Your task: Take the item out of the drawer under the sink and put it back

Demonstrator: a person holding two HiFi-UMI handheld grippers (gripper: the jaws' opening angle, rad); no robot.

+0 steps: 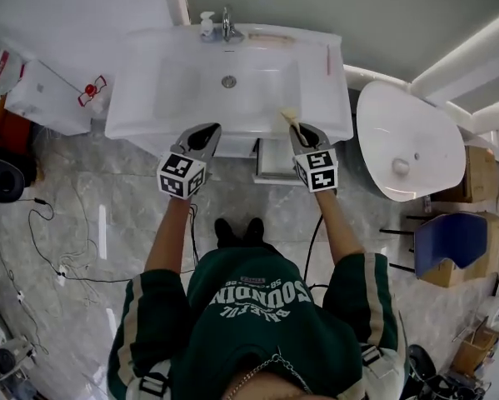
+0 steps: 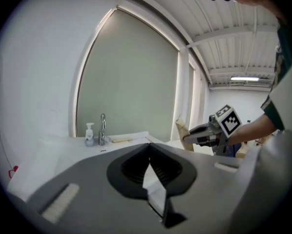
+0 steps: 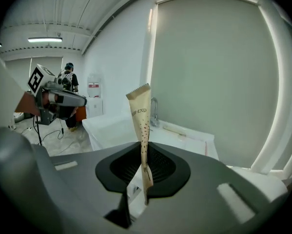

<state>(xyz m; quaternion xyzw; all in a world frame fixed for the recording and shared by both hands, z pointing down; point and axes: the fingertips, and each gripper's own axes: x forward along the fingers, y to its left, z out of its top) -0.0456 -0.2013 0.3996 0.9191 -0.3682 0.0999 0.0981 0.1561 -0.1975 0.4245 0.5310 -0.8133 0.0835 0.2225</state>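
My right gripper (image 1: pixel 300 129) is shut on the lower end of a slim beige packet (image 1: pixel 288 116), held over the front right edge of the white sink (image 1: pixel 141 107). In the right gripper view the packet (image 3: pixel 141 123) stands upright between the jaws of the right gripper (image 3: pixel 142 150), printed side facing me. My left gripper (image 1: pixel 206 131) hovers at the sink's front edge left of centre, its jaws together with nothing in them. The left gripper (image 2: pixel 149 145) also sees the right gripper (image 2: pixel 200 133) with the packet (image 2: pixel 182 127). Below the sink, a white drawer (image 1: pixel 276 163) stands pulled out.
A faucet (image 1: pixel 227 23) and a soap dispenser (image 1: pixel 207 25) stand at the sink's back edge. A white oval fixture (image 1: pixel 407 144) is to the right, cardboard boxes (image 1: pixel 470 177) beyond it. Cables (image 1: pixel 57 248) trail on the marble floor at left. A person (image 3: pixel 70 82) stands in the far room.
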